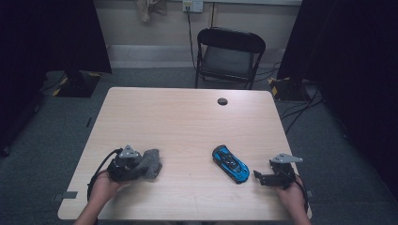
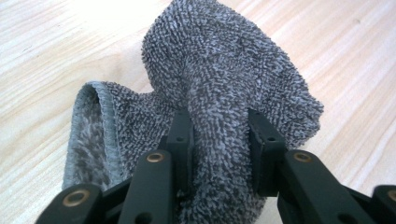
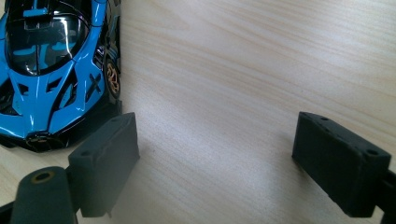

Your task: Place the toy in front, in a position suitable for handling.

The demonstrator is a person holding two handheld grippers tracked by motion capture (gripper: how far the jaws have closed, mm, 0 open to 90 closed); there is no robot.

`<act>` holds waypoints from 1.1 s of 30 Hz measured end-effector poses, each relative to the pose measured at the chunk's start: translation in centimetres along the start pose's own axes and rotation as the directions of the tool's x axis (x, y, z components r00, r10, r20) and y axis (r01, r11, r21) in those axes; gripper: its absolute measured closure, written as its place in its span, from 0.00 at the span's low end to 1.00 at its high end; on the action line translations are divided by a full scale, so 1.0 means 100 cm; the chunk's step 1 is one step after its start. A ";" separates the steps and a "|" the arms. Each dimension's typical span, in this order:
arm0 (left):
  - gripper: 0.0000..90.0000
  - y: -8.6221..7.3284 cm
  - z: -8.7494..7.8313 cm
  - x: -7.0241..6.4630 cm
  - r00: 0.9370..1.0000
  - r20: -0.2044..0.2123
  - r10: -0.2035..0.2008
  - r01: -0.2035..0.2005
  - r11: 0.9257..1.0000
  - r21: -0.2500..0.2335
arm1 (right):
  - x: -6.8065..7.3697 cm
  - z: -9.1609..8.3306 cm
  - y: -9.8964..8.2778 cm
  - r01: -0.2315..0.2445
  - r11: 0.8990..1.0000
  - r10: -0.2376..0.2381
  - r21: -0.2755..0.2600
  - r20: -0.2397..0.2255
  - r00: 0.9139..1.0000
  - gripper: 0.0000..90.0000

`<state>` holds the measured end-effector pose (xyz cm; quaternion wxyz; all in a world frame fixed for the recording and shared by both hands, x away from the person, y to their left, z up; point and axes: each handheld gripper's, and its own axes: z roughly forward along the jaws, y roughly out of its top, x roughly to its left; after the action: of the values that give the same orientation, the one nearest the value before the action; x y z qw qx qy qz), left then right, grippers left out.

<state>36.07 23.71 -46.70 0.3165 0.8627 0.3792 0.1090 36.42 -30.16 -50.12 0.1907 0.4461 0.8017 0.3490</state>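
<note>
Pinching a bunched fold of the grey cloth [image 2: 224, 116], the left gripper's [image 2: 219, 140] fingers [image 2: 180, 140] press on it from both sides, clenched on the terry fabric so that the fold rises thick between them. Beyond those fingers the cloth bulges into a rounded hump, and to one side of them a hemmed edge curls open against the tabletop [image 2: 56, 56]. In the high view the left gripper [image 1: 126, 164] sits at the near left part of the tabletop [image 1: 187, 117], with the cloth [image 1: 149, 164] heaped just past its fingers, toward the middle. The right gripper's [image 3: 215, 154] fingers [image 3: 105, 158] stand wide apart and released, with bare wood between them. Just past one finger lies the nose of the blue toy car [image 3: 51, 70], near it, though whether the two touch cannot be told. From above, the right gripper [image 1: 258, 177] rests at the near right, its fingers pointing toward the car [image 1: 230, 163], which lies aslant just beside them and well apart from the cloth. Farther out, beyond the tabletop's far edge, stands a black folding chair [image 1: 229, 54].
</note>
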 end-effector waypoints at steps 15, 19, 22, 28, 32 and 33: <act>0.32 0.002 -0.002 -0.009 0.999 0.017 0.044 -0.043 0.998 -0.044 | 0.000 0.000 0.000 -0.002 1.000 0.002 -0.001 0.001 1.000 0.15; 0.28 0.005 -0.003 -0.012 0.995 0.025 0.102 -0.099 0.992 -0.074 | 0.001 0.000 0.000 -0.005 1.000 0.005 0.001 0.005 1.000 0.15; 0.27 0.005 -0.004 -0.017 0.986 0.032 0.165 -0.162 0.983 -0.086 | 0.001 0.000 0.000 -0.011 1.000 0.011 0.000 0.008 1.000 0.15; 0.25 0.004 0.001 -0.019 0.979 0.046 0.199 -0.194 0.976 -0.095 | 0.004 -0.002 0.004 -0.023 0.999 0.023 0.029 -0.004 1.000 0.18; 0.24 0.003 0.002 -0.013 0.978 0.039 0.203 -0.199 0.976 -0.092 | 0.007 -0.007 0.014 -0.024 0.999 0.024 0.021 -0.023 0.999 0.18; 0.24 0.004 -0.001 -0.009 0.975 0.034 0.221 -0.216 0.972 -0.096 | 0.009 -0.011 0.019 -0.026 1.000 0.026 0.003 -0.037 0.999 0.17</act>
<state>35.59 22.90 -46.35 0.3504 0.8858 0.2693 0.1413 36.38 -29.11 -48.01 0.1705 0.4503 0.7997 0.3587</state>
